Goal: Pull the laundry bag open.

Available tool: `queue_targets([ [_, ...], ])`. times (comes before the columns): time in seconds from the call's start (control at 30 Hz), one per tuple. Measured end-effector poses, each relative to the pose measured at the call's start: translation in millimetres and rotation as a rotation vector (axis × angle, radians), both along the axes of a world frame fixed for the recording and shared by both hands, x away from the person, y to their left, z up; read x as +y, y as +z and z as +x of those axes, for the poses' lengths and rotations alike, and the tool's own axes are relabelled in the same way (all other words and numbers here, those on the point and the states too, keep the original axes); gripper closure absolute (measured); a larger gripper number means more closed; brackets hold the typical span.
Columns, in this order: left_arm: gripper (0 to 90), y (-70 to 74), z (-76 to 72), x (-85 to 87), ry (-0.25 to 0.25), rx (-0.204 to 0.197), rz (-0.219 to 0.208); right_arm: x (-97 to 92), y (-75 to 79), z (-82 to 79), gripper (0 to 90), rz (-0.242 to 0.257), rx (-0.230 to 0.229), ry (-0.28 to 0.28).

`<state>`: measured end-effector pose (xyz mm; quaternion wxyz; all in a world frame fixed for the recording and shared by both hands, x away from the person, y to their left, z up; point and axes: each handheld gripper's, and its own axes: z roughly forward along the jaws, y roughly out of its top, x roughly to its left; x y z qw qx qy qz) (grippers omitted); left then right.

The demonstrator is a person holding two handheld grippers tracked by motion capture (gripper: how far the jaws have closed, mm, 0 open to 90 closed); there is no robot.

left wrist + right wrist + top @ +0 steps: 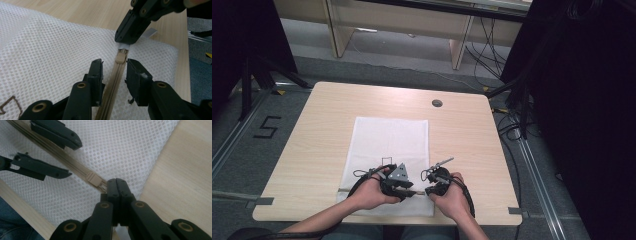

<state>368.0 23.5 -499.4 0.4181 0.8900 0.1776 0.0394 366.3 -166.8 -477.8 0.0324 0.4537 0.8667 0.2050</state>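
While the right tool [116, 182] stays out of the question as a mover, its jaws pinched together on the pale pull tab of the beige zipper slider [121, 56], the work in hand is zipping the white mesh laundry bag [387, 145] lying flat on the light wooden table [462, 130]. Half-open, the left tool [113, 75] straddles the beige zipper tape [111, 92] without pressing; it needs to clamp there before any pull.

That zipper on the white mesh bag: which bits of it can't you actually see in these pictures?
- Zipper pull tab: right tool is shut on it, hiding it in the right gripper view.
- Zipper near end: cut off by the bottom edge of the left gripper view, between the left tool jaws.
- High view: hands cover the zipper; the mesh bag marking is too small.
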Motion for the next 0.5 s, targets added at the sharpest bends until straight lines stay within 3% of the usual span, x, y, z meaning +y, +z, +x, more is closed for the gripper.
queue_targets([
  [0.1, 66.3, -1.0, 0.0, -5.0, -0.009, -0.003, 0.010, 0.4, -2.5, 1.0, 90.0, -0.008, 0.002, 0.013],
  [0.23, 67.4, -2.6, 1.0, -8.3, -0.019, 0.001, 0.011, 0.3, -3.1, 0.7, 90.0, -0.003, 0.029, -0.014],
  [0.27, 67.7, -2.6, 0.5, -9.1, -0.014, 0.004, 0.013, -0.9, -4.0, 2.0, 90.0, 0.001, 0.019, 0.006],
  [0.37, 69.1, -2.3, 1.1, -11.9, -0.032, -0.004, 0.028, 0.8, -3.7, 0.1, 90.0, 0.004, 0.029, -0.013],
  [0.47, 71.2, -3.4, -0.1, -16.5, -0.046, -0.006, 0.032, -0.7, -4.8, 1.9, 90.0, -0.002, 0.000, 0.017],
  [0.5, 71.6, -3.8, -0.4, -18.2, -0.050, -0.009, 0.036, 0.2, -4.2, 0.6, 90.0, -0.004, 0.009, -0.005],
])
